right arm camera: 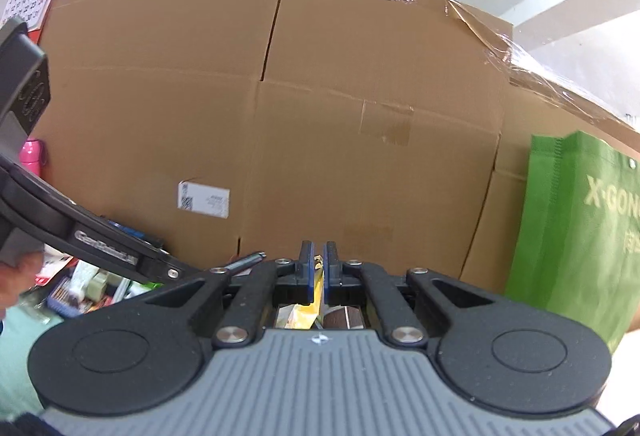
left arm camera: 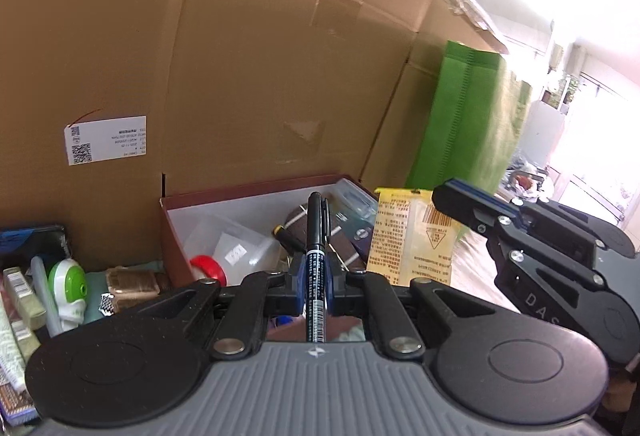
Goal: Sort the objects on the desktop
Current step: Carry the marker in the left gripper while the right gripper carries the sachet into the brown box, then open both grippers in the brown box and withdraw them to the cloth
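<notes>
Upright, a black marker (left arm camera: 315, 256) sits clamped in the left gripper (left arm camera: 315, 278); the right gripper (right arm camera: 319, 268) pinches a yellow packet (left arm camera: 412, 236).

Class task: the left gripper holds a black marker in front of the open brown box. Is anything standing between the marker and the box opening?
Nothing visible blocks it. The left gripper is shut on the black marker, which points at the open brown box. The yellow packet in the right gripper sits off to the right, beside the path.
</notes>
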Available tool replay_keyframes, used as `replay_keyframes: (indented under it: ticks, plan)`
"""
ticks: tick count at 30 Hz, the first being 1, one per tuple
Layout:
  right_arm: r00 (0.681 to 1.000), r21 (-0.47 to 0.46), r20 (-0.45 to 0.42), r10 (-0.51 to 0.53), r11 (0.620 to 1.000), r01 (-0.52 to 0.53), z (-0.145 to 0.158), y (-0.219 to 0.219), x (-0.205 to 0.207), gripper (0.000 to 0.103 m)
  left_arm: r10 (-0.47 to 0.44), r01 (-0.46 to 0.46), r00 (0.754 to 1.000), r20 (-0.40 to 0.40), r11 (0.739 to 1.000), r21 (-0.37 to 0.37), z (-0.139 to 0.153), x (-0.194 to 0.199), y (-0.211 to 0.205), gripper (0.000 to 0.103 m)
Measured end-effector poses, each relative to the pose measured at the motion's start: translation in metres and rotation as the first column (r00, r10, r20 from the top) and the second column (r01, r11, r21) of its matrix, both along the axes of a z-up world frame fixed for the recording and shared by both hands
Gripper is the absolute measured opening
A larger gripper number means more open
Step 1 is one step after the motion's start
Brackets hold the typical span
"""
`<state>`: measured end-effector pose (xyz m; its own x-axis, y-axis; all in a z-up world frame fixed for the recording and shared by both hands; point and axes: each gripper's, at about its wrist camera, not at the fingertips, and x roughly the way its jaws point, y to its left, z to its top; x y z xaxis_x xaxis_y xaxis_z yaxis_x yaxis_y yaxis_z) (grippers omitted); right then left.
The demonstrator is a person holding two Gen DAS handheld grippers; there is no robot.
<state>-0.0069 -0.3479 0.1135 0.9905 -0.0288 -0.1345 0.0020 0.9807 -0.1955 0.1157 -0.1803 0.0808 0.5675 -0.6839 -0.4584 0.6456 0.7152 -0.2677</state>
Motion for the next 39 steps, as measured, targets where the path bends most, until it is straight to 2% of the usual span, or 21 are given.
replay_keyframes:
  ticks: [4, 9, 13, 14, 15, 16, 17, 18, 20, 22, 23, 24, 26, 31, 39]
  plan:
    - [1.0, 0.012, 0.015, -0.015, 1.0, 0.014, -0.002, -0.011, 0.032, 0.001, 0.033, -0.032, 0.999, -0.025, 0.999, 0.029, -0.009, 0.03, -0.019, 0.008]
    - [0.999, 0.087, 0.013, -0.03, 0.996, 0.029, -0.012, -0.031, 0.068, 0.001, 0.087, -0.084, 0.994, -0.062, 0.995, 0.051, -0.025, 0.062, -0.035, 0.008]
    - [0.996, 0.148, -0.065, -0.069, 0.986, 0.078, -0.036, -0.051, 0.098, 0.002, 0.111, -0.109, 0.993, -0.032, 0.991, 0.077, -0.037, 0.072, -0.046, 0.008]
    - [0.99, 0.141, -0.101, -0.095, 0.984, 0.108, -0.044, -0.055, 0.104, 0.003, 0.12, -0.118, 0.993, -0.018, 0.991, 0.07, -0.04, 0.072, -0.046, 0.019]
    - [0.984, 0.126, -0.13, -0.118, 0.983, 0.135, -0.051, -0.058, 0.107, 0.008, 0.122, -0.122, 0.992, -0.009, 0.991, 0.06, -0.041, 0.071, -0.044, 0.033]
    - [0.979, 0.112, -0.149, -0.138, 0.981, 0.155, -0.057, -0.061, 0.107, 0.013, 0.124, -0.124, 0.992, -0.006, 0.991, 0.043, -0.042, 0.071, -0.042, 0.068]
    - [0.975, 0.105, -0.159, -0.154, 0.98, 0.172, -0.062, -0.063, 0.106, 0.031, 0.132, -0.132, 0.991, -0.001, 0.991, 0.021, -0.043, 0.07, -0.04, 0.09]
    - [0.972, 0.1, -0.163, -0.171, 0.977, 0.189, -0.066, -0.064, 0.104, 0.049, 0.146, -0.146, 0.989, 0.008, 0.989, -0.001, -0.044, 0.07, -0.037, 0.093]
    - [0.969, 0.085, -0.166, -0.183, 0.976, 0.199, -0.071, -0.066, 0.1, 0.052, 0.157, -0.156, 0.987, 0.019, 0.988, -0.02, -0.043, 0.069, -0.035, 0.093]
    - [0.966, 0.064, -0.176, -0.192, 0.976, 0.206, -0.075, -0.065, 0.097, 0.057, 0.15, -0.15, 0.989, 0.014, 0.989, -0.006, -0.043, 0.069, -0.036, 0.094]
    - [0.963, 0.052, -0.181, -0.2, 0.976, 0.213, -0.077, -0.064, 0.097, 0.065, 0.154, -0.154, 0.988, 0.013, 0.988, 0.003, -0.044, 0.068, -0.036, 0.094]
    - [0.96, 0.041, -0.186, -0.21, 0.974, 0.222, -0.079, -0.063, 0.096, 0.079, 0.158, -0.158, 0.987, 0.016, 0.987, 0.008, -0.044, 0.067, -0.036, 0.094]
    - [0.957, 0.025, -0.18, -0.226, 0.972, 0.234, -0.082, -0.059, 0.093, 0.089, 0.156, -0.157, 0.987, 0.03, 0.988, 0.016, -0.045, 0.063, -0.036, 0.094]
    - [0.953, 0.018, -0.201, -0.226, 0.972, 0.234, -0.085, -0.056, 0.088, 0.089, 0.154, -0.156, 0.987, 0.046, 0.986, 0.049, -0.046, 0.056, -0.036, 0.095]
    - [0.953, 0.013, -0.201, -0.226, 0.972, 0.233, -0.081, -0.051, 0.071, 0.089, 0.161, -0.162, 0.986, 0.038, 0.985, 0.053, -0.044, 0.047, -0.033, 0.094]
